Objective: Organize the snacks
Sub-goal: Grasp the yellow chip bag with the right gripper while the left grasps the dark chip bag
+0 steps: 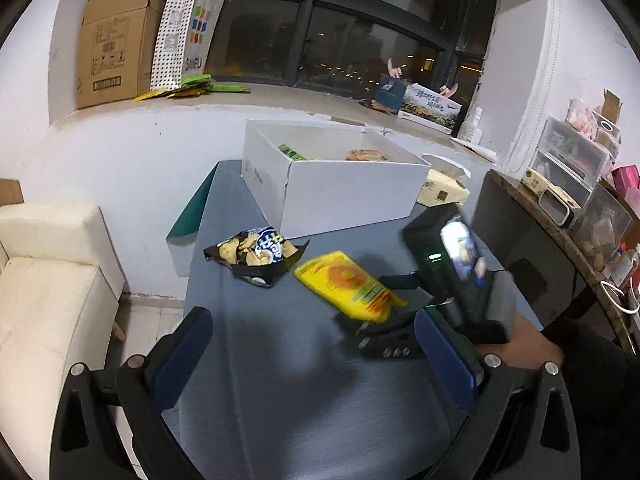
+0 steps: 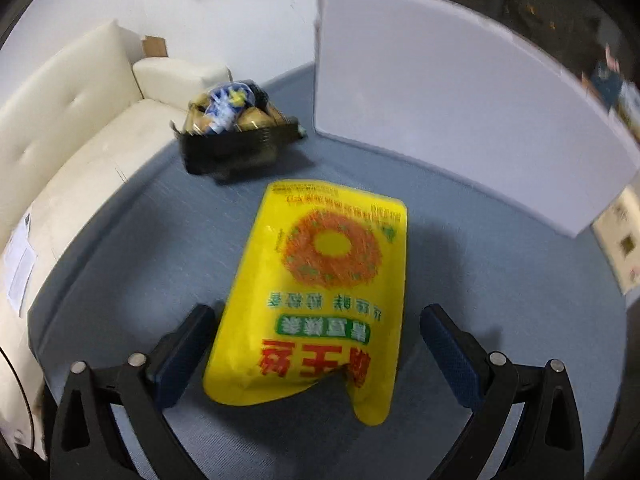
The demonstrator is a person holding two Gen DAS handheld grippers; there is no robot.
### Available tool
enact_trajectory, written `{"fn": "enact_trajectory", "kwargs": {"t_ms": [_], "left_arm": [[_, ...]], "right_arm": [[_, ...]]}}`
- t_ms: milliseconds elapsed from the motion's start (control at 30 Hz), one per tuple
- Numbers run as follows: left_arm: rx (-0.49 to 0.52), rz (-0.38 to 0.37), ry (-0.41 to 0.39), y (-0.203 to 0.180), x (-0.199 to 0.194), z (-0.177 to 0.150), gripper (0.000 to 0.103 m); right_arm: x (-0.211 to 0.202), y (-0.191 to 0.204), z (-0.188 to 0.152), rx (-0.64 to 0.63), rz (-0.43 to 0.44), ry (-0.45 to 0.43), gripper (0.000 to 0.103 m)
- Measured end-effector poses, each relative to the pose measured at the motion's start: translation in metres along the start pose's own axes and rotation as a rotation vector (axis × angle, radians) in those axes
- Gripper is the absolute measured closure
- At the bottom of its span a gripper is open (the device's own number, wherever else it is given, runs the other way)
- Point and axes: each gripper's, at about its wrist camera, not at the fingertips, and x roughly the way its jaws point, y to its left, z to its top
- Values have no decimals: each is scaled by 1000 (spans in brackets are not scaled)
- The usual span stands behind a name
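Your right gripper (image 2: pixel 316 344) stands wide apart, straddling the near end of the flat yellow plastic snack bag (image 2: pixel 320 280) without pressing it; the bag lies on the blue-grey tabletop (image 2: pixel 140 240), long axis running straight away from you toward the white cardboard box (image 2: pixel 460 120), its red and green Chinese lettering upside down to you. Your left gripper (image 1: pixel 312 344) is also apart, empty. Farther left sits the black crinkled chip bag (image 2: pixel 236 136), print blurred.

Bare grey table (image 1: pixel 280 380) fills the lower centre of the left wrist view. The white box (image 1: pixel 344 196) blocks the upper centre, with 2 snack bags, the black bag (image 1: pixel 256 254) and yellow bag (image 1: pixel 348 286), before it.
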Motion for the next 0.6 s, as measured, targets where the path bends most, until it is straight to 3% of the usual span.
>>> {"fn": "enact_trajectory", "kwargs": {"t_ms": [33, 67, 167, 200, 467, 600], "left_arm": [[-9, 8, 6, 2, 3, 0, 0], [-18, 17, 11, 3, 5, -1, 0], [-28, 19, 21, 5, 10, -1, 0], [-25, 22, 26, 4, 13, -2, 0], [33, 52, 75, 6, 44, 7, 0], [96, 53, 96, 10, 68, 20, 0]], "right_arm": [[-3, -2, -1, -3, -3, -17, 10], [-8, -4, -3, -5, 0, -35, 30], [-14, -11, -8, -10, 44, -42, 44], [-17, -13, -10, -14, 46, -59, 55], [-54, -22, -29, -28, 87, -143, 72], [-78, -31, -44, 1, 123, -175, 74]]}}
